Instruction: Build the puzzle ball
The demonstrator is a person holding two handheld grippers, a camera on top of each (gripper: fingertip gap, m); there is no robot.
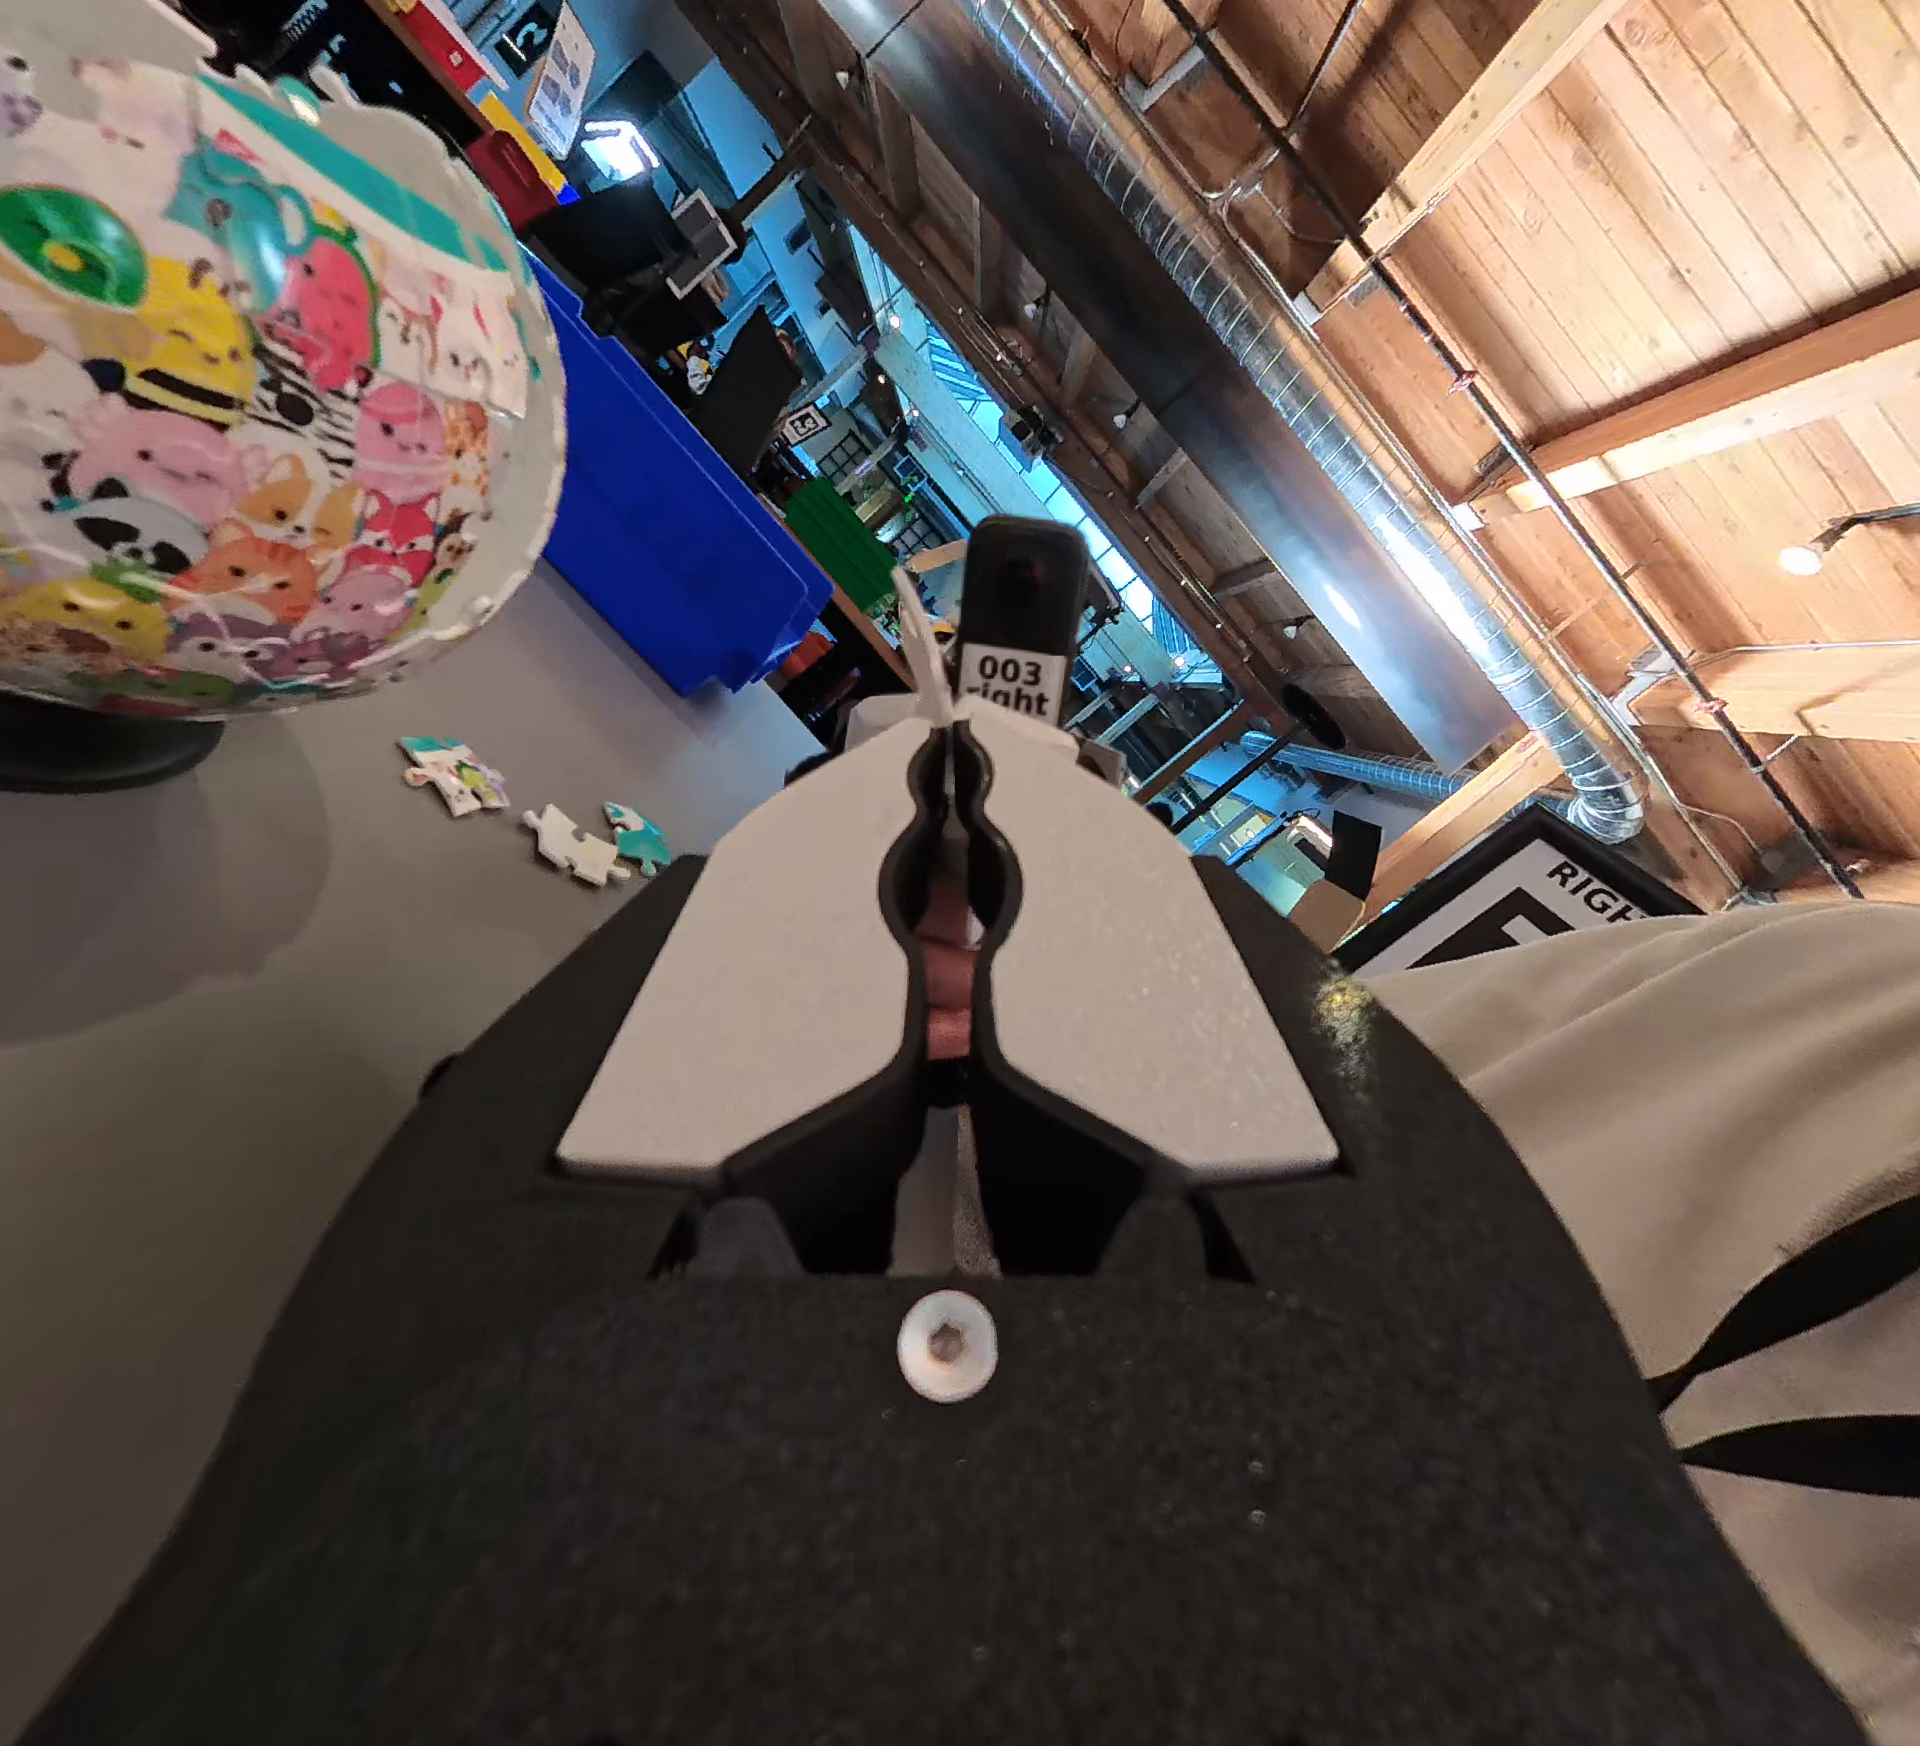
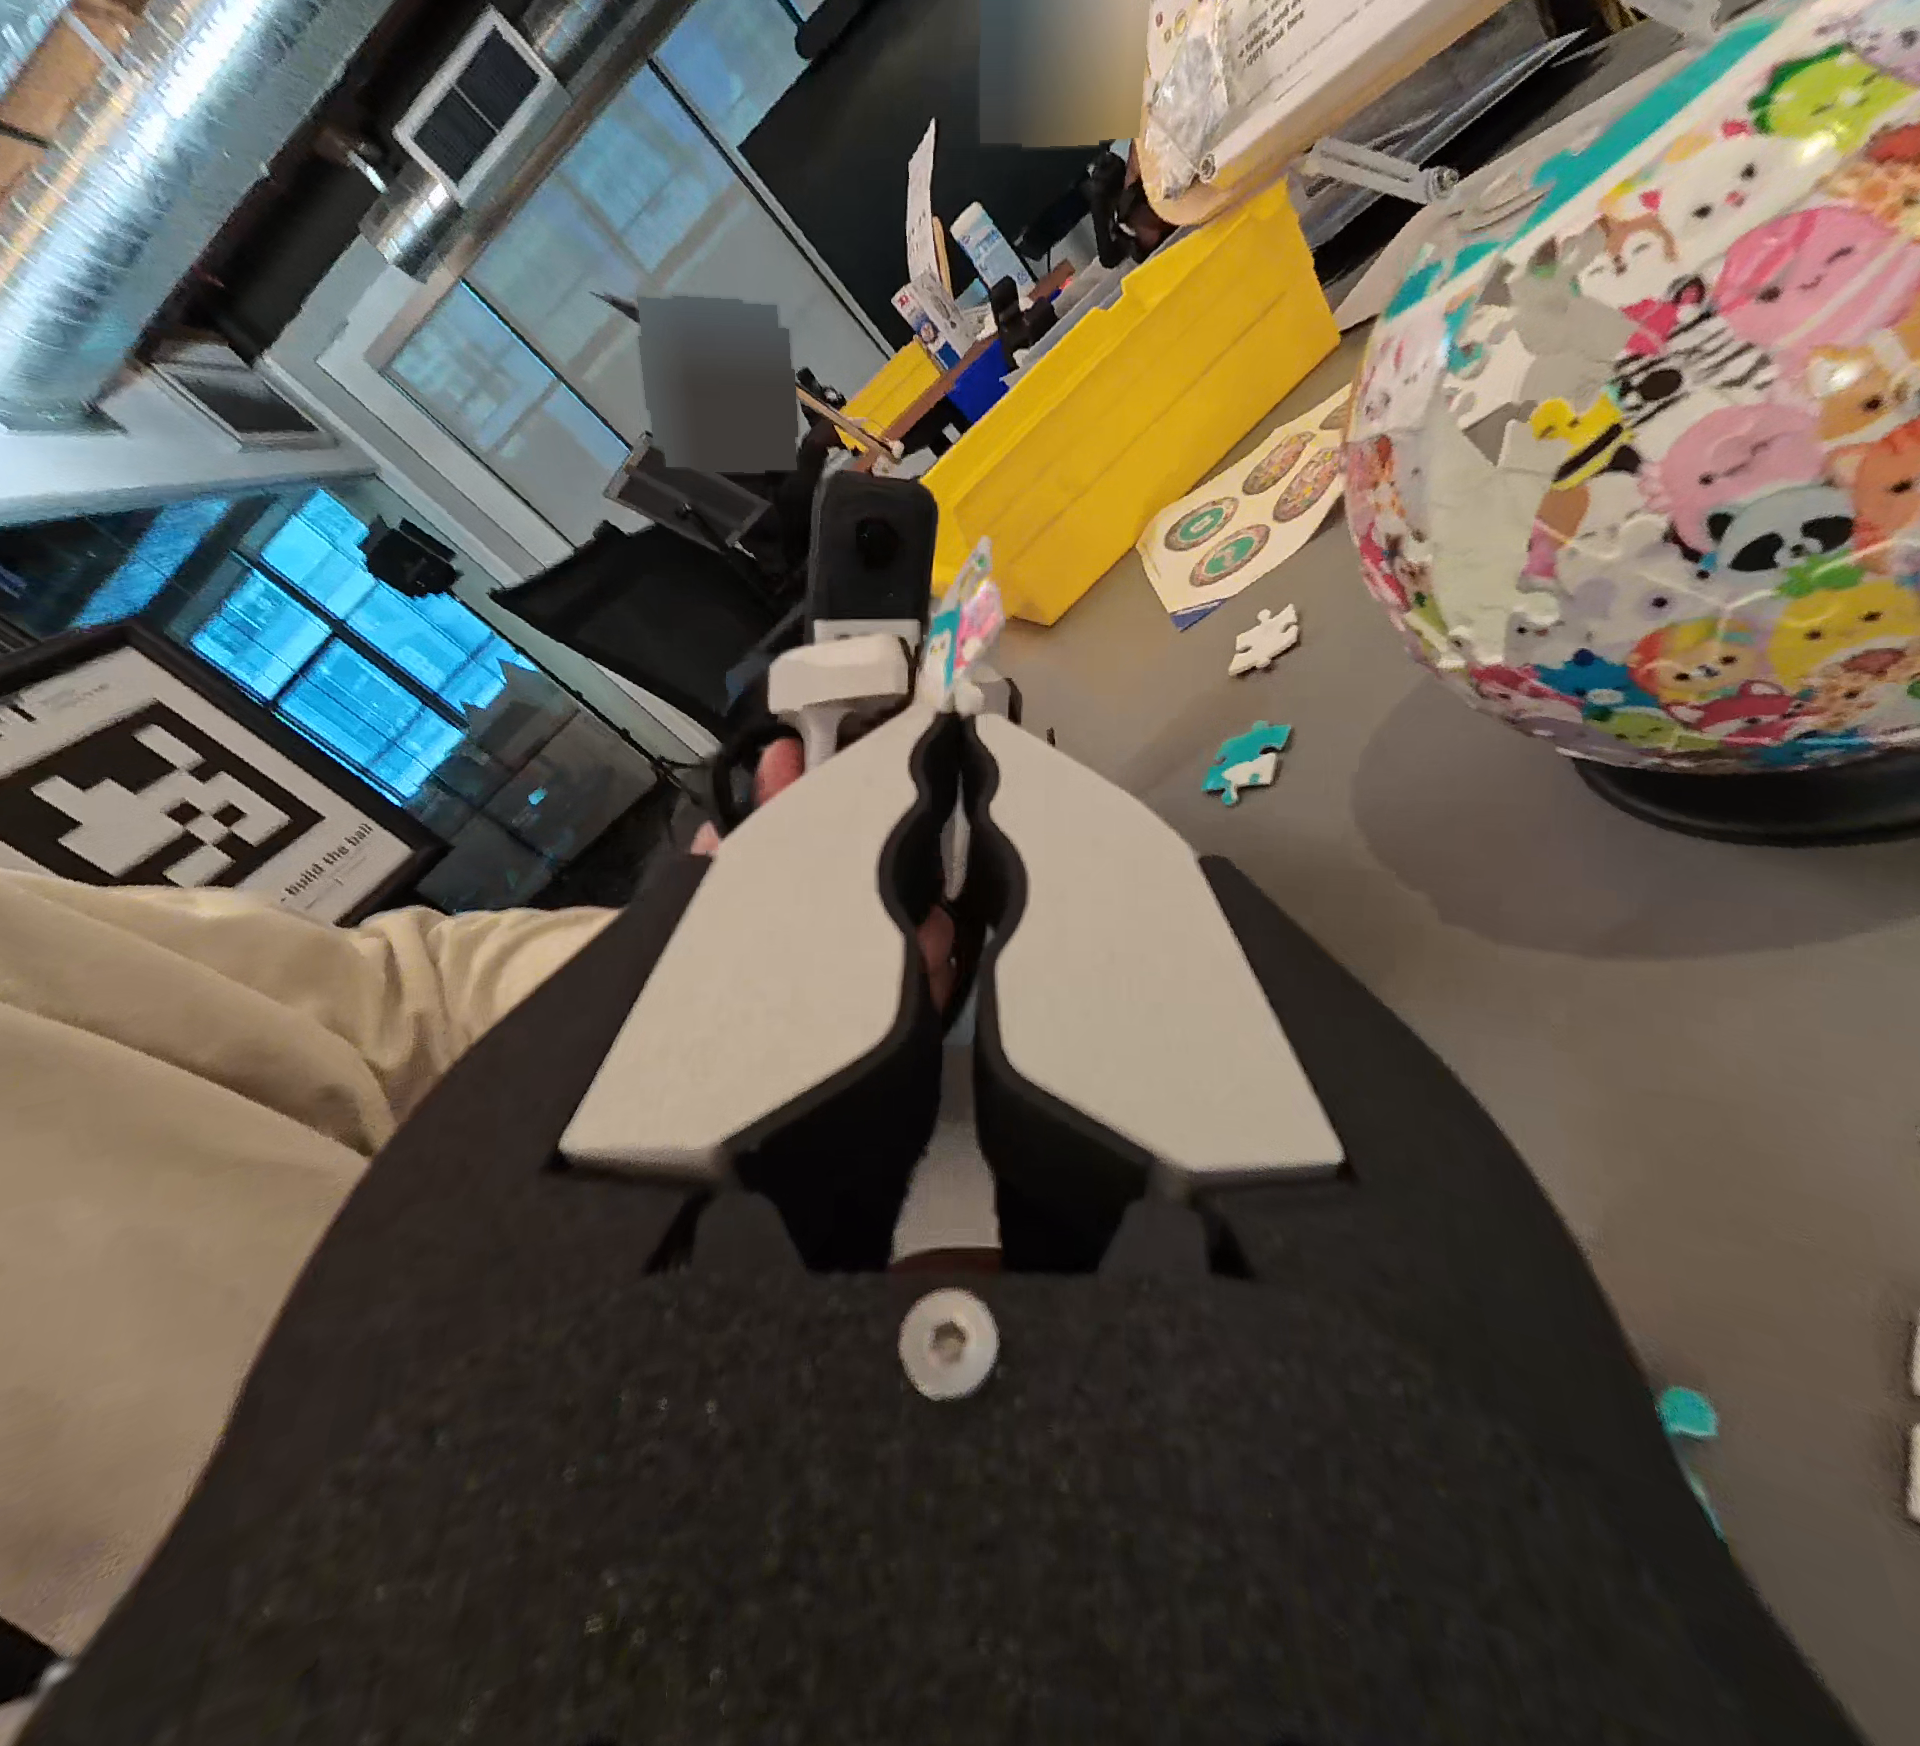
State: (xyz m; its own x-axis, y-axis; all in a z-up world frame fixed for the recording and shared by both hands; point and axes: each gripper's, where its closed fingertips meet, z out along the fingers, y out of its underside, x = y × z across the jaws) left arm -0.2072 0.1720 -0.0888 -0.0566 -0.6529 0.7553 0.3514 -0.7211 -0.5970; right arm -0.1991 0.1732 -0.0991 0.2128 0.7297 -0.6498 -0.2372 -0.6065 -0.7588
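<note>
The puzzle ball, covered in colourful cartoon animals, sits on a dark stand at the left of the left wrist view. It is at the right in the right wrist view. The two grippers face each other, tip to tip, above the grey table. My left gripper is shut on a thin puzzle piece, seen edge-on and white. My right gripper is shut on the same kind of piece, whose teal and pink face shows. Each view shows the other gripper's black camera just behind the piece.
Loose pieces lie on the table: a colourful one, a white one, a teal one; also a white one and a teal one. A blue bin, a yellow bin and a sticker sheet stand behind. Left and right tips are no more than a few centimetres apart.
</note>
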